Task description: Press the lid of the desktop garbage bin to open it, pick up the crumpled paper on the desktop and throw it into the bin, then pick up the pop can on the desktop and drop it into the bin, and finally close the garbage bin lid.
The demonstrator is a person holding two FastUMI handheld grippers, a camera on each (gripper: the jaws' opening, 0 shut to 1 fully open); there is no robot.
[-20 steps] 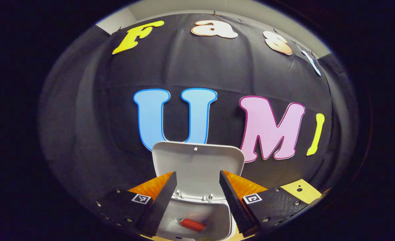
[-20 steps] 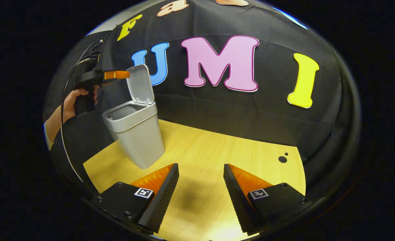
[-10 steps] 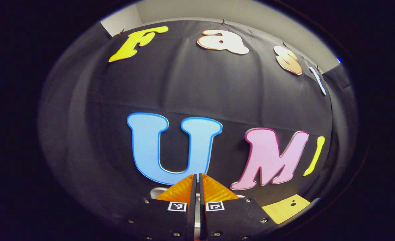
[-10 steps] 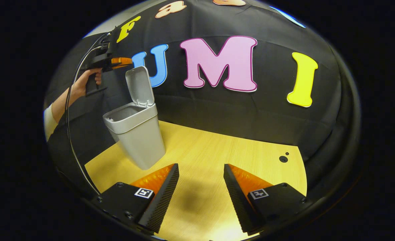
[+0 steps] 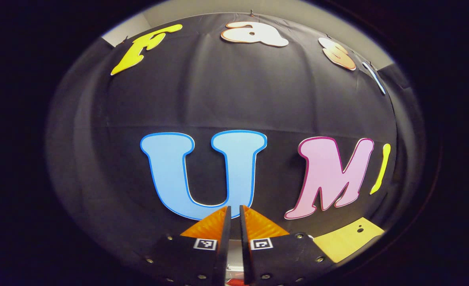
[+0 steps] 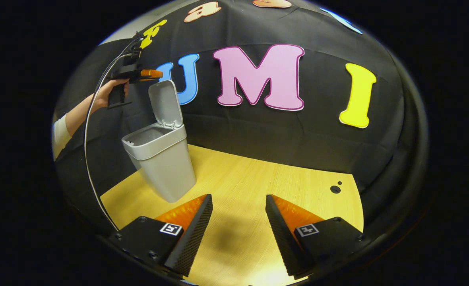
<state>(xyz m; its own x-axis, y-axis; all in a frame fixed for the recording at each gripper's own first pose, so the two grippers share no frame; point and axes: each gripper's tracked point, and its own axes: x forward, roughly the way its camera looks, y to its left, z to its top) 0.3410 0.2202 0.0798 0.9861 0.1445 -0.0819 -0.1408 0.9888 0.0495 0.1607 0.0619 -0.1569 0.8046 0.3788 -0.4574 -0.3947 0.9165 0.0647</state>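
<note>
Grey desktop garbage bin [image 6: 161,159] stands on our wooden surface [image 6: 258,186], lid [image 6: 165,103] up | left hand-held gripper [image 6: 152,74] just above lid, fingers nearly together, empty | right hand-held gripper [image 6: 236,234] spread, empty | we judge only lid-closing remains

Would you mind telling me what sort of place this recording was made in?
Most likely a staged recording booth, not a home: black cloth wall, a bare wooden desktop carrying one open garbage bin, and a person's hand holding the left gripper.
</note>
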